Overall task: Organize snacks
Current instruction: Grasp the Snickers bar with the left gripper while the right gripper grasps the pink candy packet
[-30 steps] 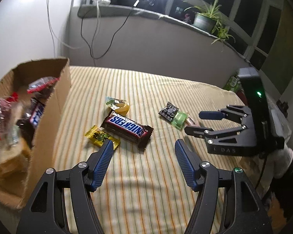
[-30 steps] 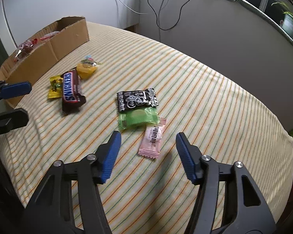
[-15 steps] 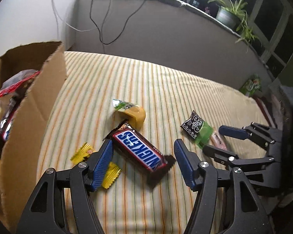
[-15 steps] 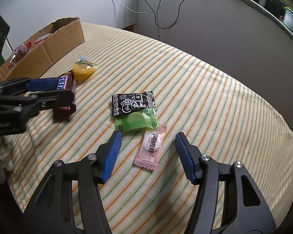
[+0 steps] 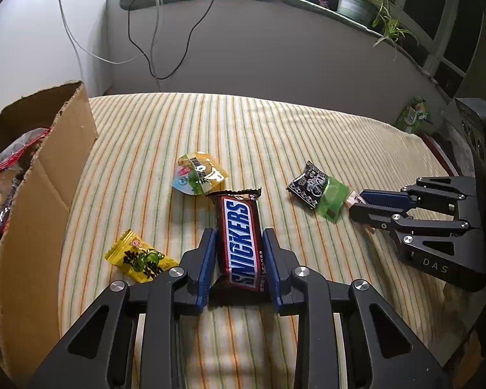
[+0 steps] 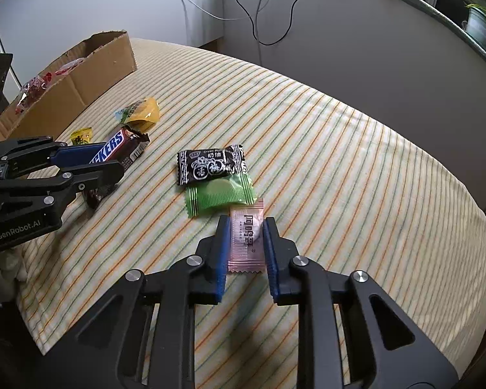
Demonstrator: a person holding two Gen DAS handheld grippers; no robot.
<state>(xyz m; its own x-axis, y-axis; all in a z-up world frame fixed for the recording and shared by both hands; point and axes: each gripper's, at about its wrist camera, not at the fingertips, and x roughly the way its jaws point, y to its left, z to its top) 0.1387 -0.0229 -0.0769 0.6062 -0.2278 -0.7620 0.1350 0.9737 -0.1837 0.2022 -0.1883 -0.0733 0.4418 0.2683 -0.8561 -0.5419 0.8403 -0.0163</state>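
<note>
On the striped cloth lies a Snickers bar [image 5: 241, 227], and my left gripper [image 5: 239, 236] is closing on it with both blue pads against its long sides. The same grip shows at the left of the right wrist view, left gripper [image 6: 110, 162] around the Snickers bar [image 6: 113, 149]. My right gripper [image 6: 246, 223] is closing on a pink candy [image 6: 246, 240], its pads touching the wrapper's two edges. A cardboard box [image 5: 32, 194] with several wrapped snacks inside stands at the left.
Loose on the cloth are a yellow candy [image 5: 139, 261], a yellow jelly cup [image 5: 199, 175], a black candy [image 6: 210, 165] and a green candy [image 6: 220, 194] touching the pink one. Cables hang down the wall behind. A potted plant [image 5: 356, 6] stands on the sill.
Both pairs of jaws have come together from wide open. The left gripper moved forward and down over the Snickers bar. The right gripper now has the pink candy between its pads.
</note>
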